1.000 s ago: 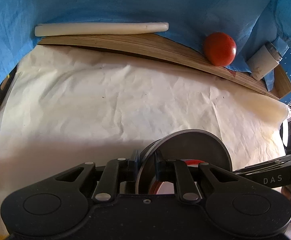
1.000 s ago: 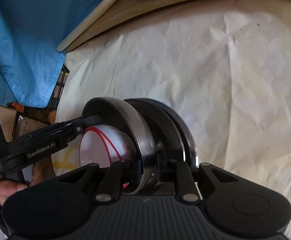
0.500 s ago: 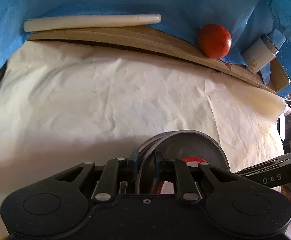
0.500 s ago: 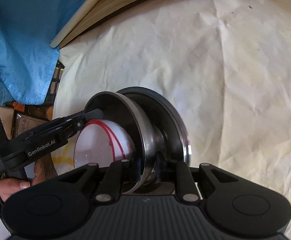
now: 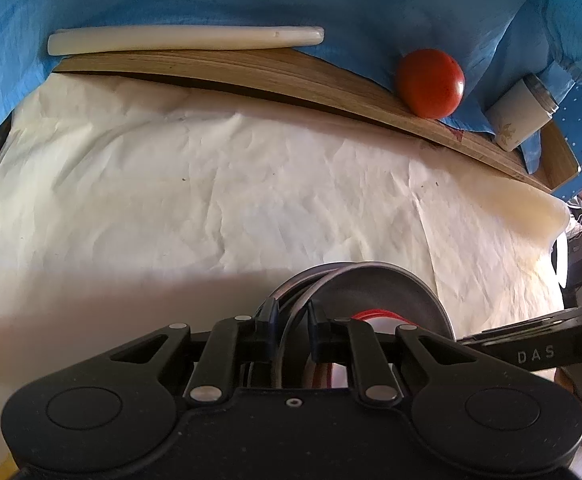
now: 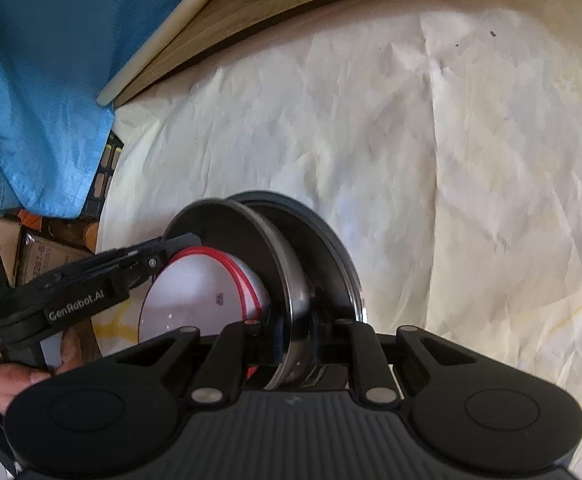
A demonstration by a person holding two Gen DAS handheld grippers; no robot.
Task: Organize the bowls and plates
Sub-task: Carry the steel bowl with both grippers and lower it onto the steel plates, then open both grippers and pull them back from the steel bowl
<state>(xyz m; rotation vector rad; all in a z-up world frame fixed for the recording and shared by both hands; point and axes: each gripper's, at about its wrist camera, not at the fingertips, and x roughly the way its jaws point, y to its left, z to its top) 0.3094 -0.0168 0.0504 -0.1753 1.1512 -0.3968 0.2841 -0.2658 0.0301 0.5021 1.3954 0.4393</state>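
I am pinching the steel bowl point(image 6: 267, 264) rim in my right claw point(image 6: 297, 340) and my left claw point(image 5: 293, 320), both nearly closed, above the white sheet point(image 5: 211, 184).

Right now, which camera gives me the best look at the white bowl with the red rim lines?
The right wrist view: the white bowl shows its rounded side and red lines, nested inside the steel bowl. In the left wrist view only a sliver of the white bowl peeks past the left gripper.

The right gripper's point(image 6: 294, 346) black body hides the lower parts of the steel bowl point(image 6: 279, 264) and white plate point(image 6: 195, 292).
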